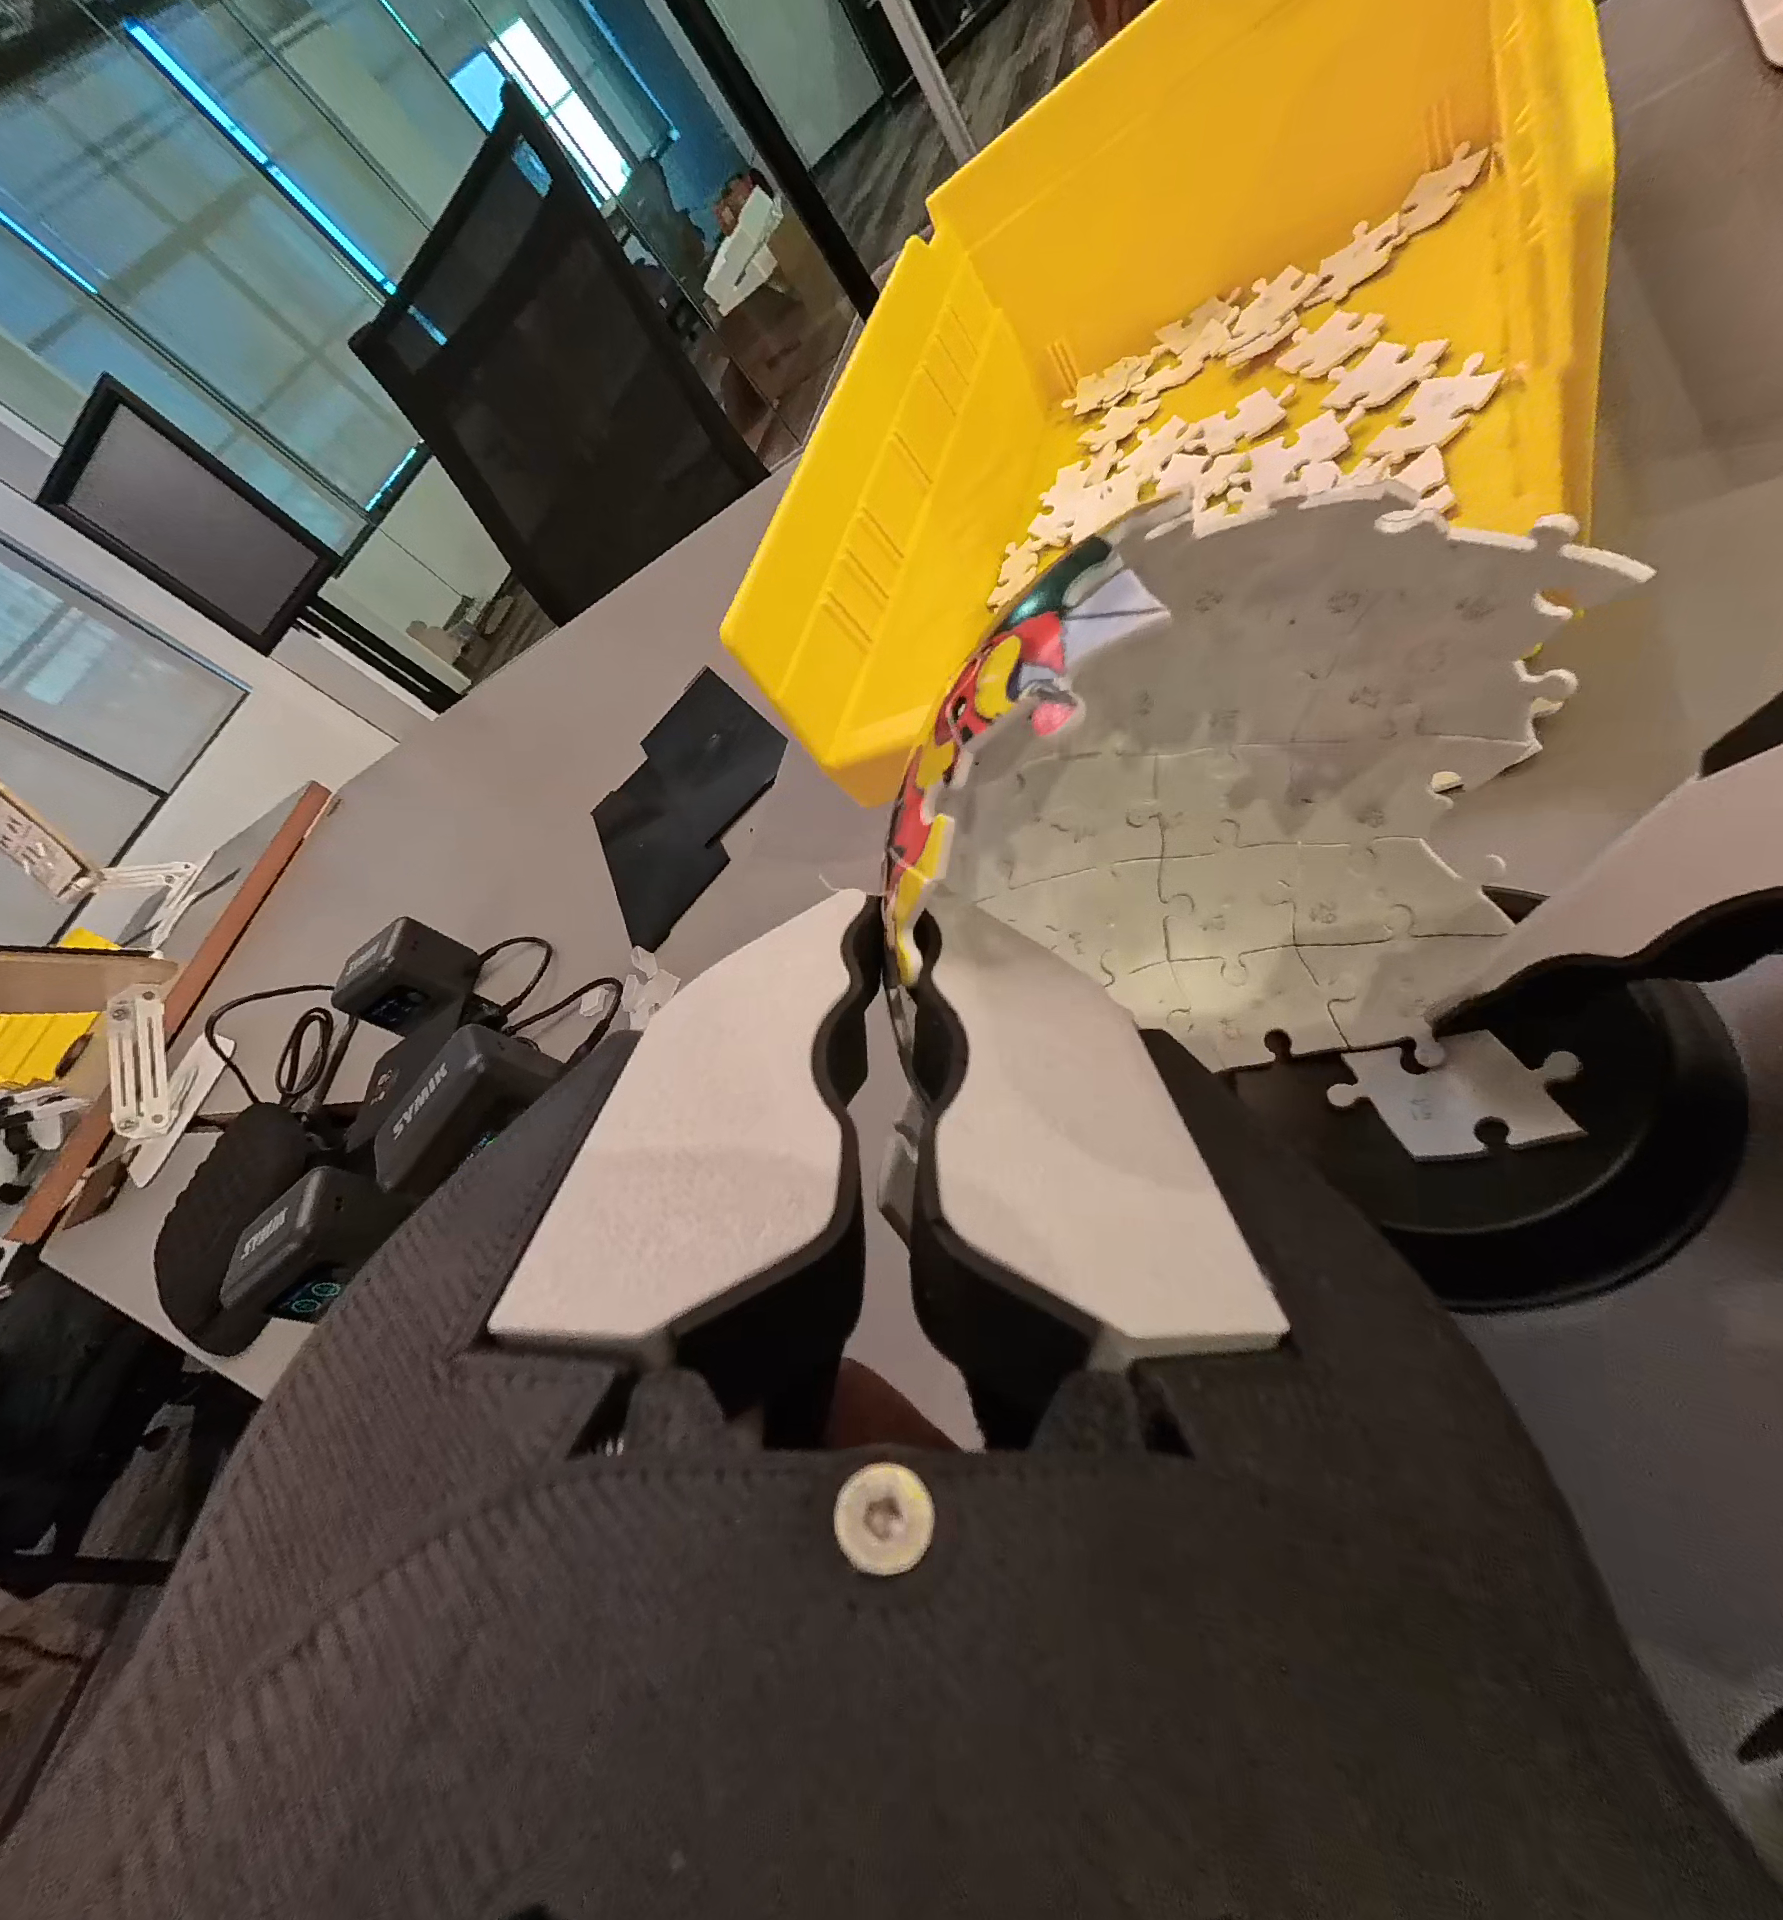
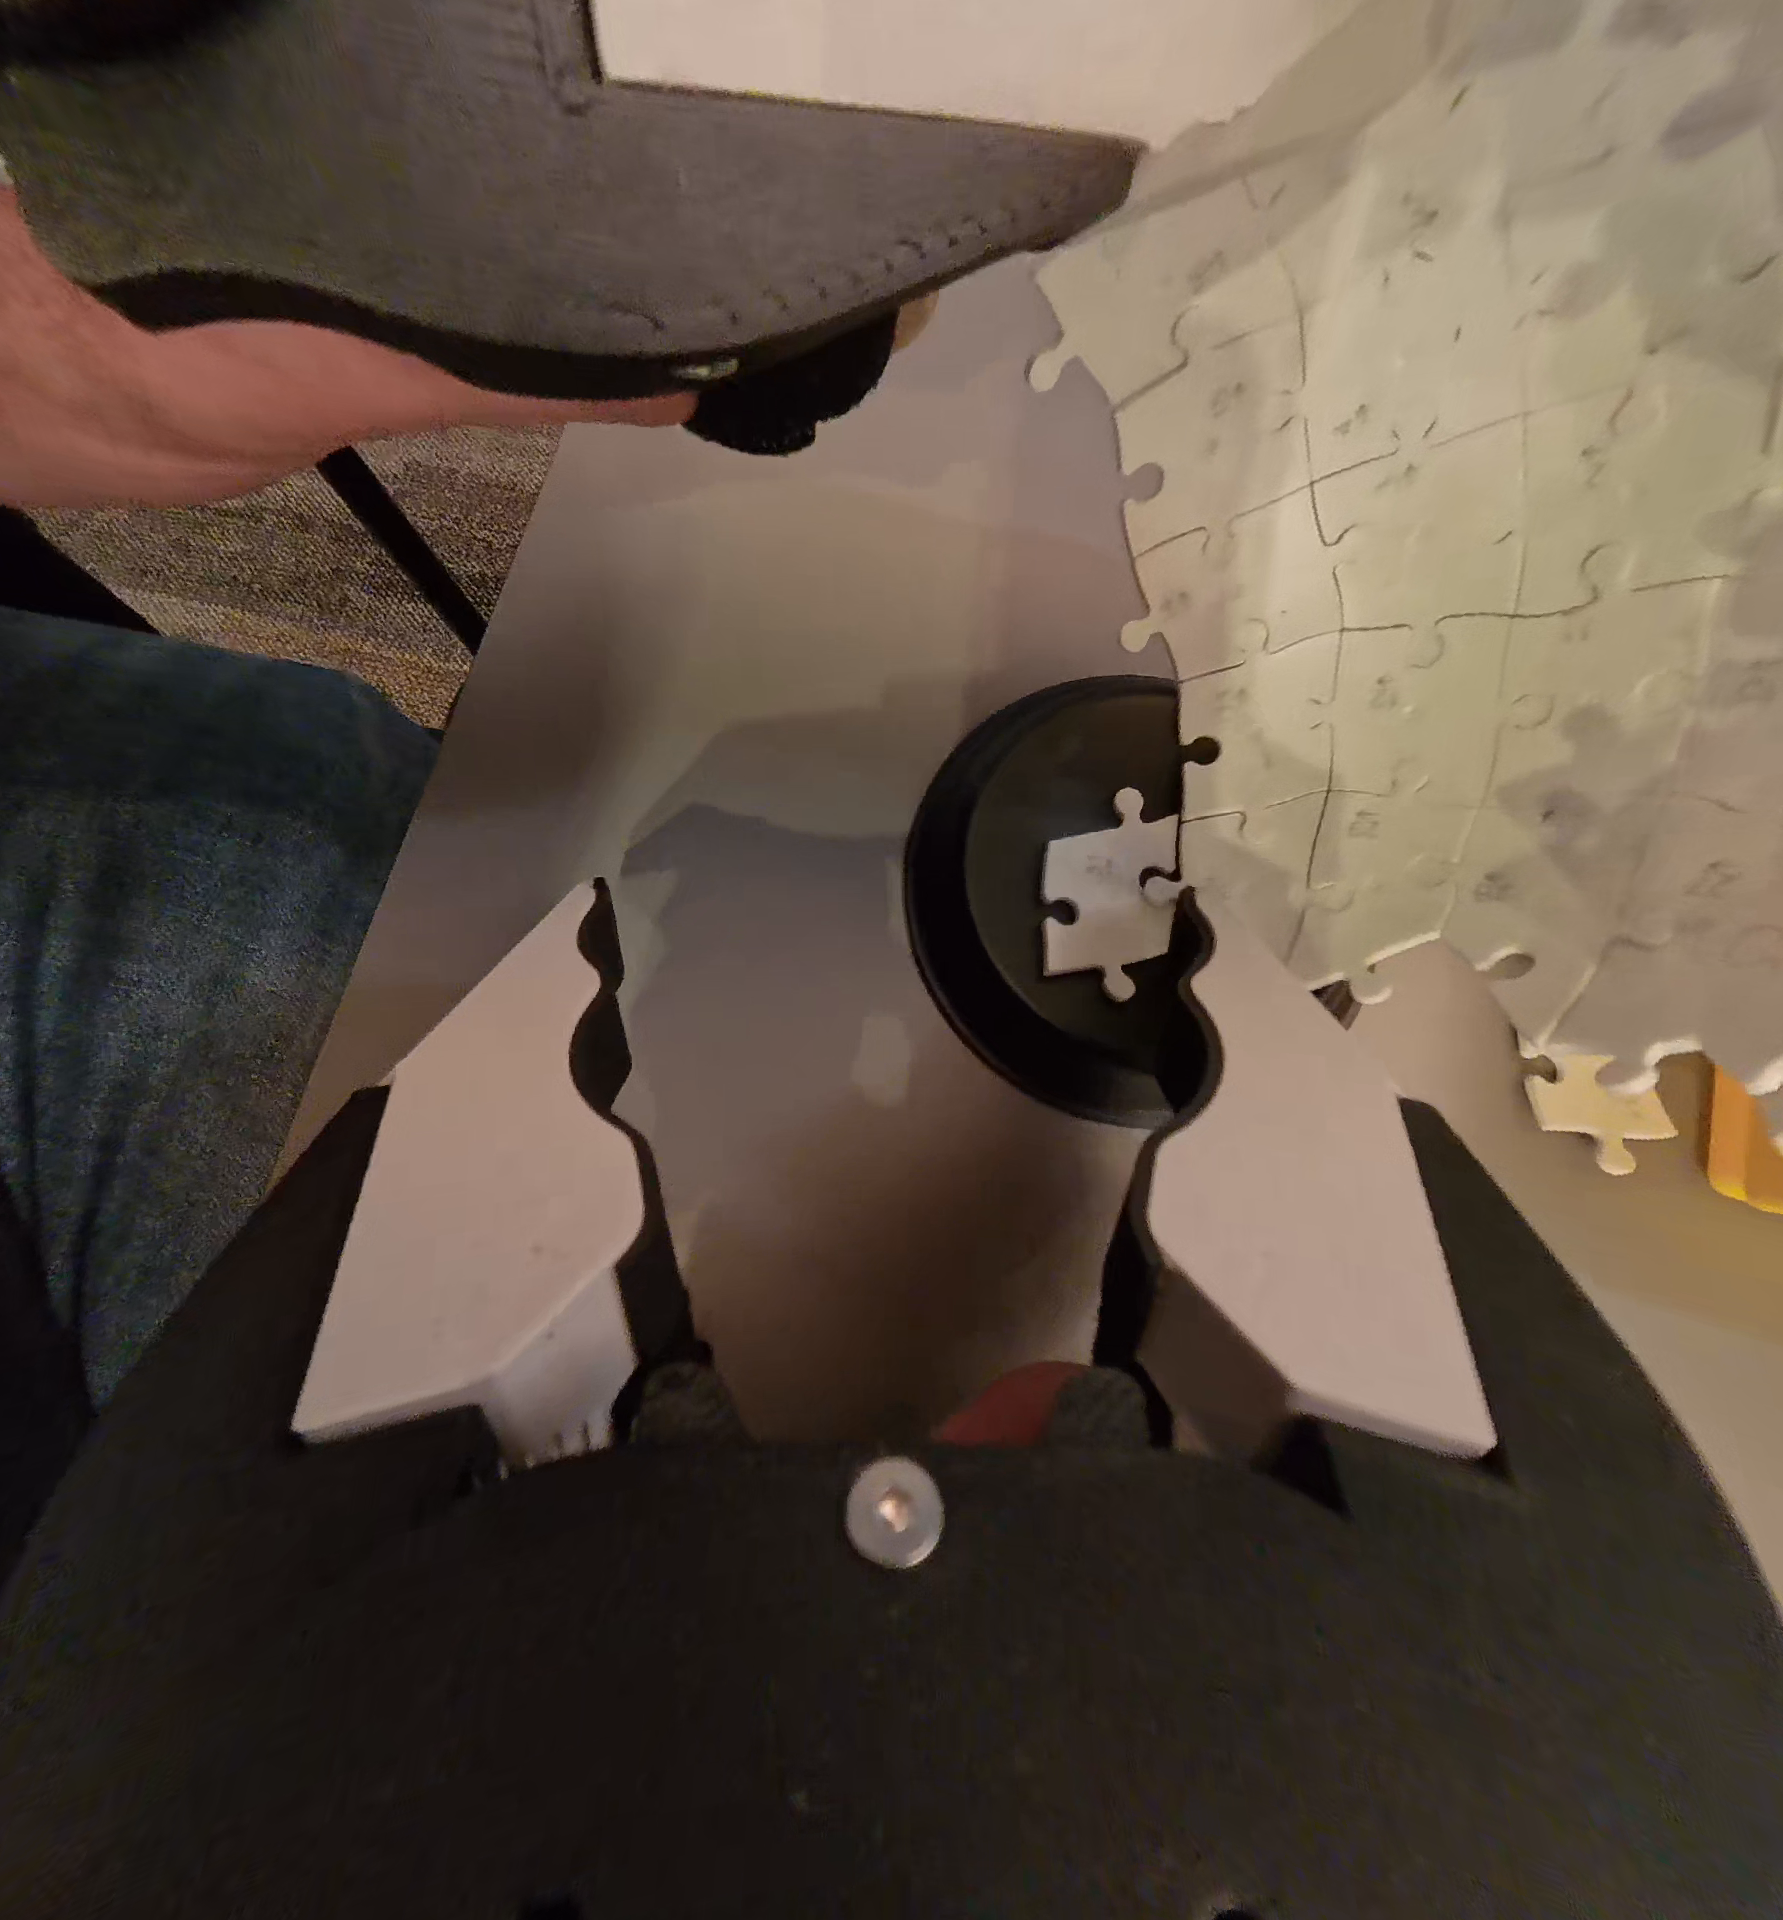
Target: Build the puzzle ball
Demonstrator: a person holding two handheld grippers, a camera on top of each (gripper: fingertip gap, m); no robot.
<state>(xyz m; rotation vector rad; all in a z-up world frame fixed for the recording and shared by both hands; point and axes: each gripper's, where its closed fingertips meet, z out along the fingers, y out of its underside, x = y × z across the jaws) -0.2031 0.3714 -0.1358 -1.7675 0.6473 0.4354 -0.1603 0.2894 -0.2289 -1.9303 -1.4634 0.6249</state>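
Left gripper (image 1: 897, 951), centre frame in the left wrist view, is clamped on the printed rim of the half-built puzzle ball shell (image 1: 1282, 790), holding it up on edge. Right gripper (image 2: 892, 914) has jaws wide apart, nothing between them, right fingertip (image 2: 1193, 935) just beside the loose puzzle piece (image 2: 1105, 888). That piece sits right of centre in the right wrist view, lying on a black round stand (image 2: 980, 987) and touching the shell's lower edge; its long axis runs roughly toward the shell. Right gripper is nearer, so the pick or push-in likely falls to it. Shell: curved, grey-white inner face with numbered pieces, coloured print outside, jagged open edge, maybe half done. Yellow bin (image 1: 970, 582) of spare white pieces (image 1: 1261, 416), upper right of the left wrist view, behind the shell. Grey table (image 2: 762, 644) underneath.
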